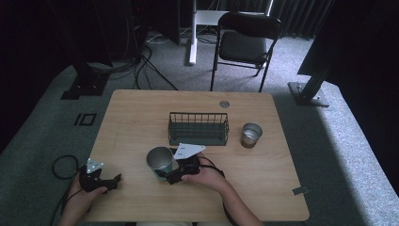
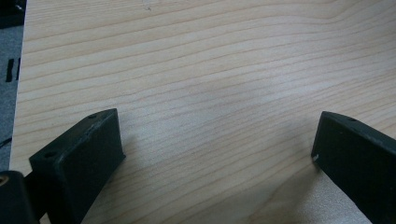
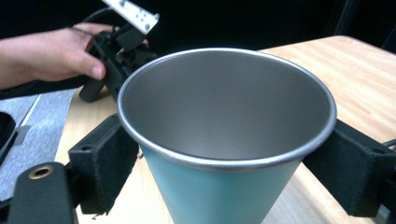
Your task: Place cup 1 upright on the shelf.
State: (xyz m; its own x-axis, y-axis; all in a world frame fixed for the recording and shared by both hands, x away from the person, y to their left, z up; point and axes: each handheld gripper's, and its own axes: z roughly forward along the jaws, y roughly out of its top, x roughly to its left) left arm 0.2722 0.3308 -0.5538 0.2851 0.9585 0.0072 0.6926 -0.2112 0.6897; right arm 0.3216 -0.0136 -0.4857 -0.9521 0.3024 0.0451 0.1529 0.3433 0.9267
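Gripping the teal cup (image 3: 224,140), right tongs (image 3: 224,158) pinch its sides.

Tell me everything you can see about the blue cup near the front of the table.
The blue cup is a tapered tumbler, wider at the top, with a light blue outside, a silvery metal inside and a rolled metal rim. It looks empty. It stands upright on the wooden table, in front of the wire basket. The right gripper has one black jaw on each side of it, touching its wall.

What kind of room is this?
Probably a recording studio or lab, not a home: dark curtains at the back, cables on grey carpet, black metal stands around one light wooden table.
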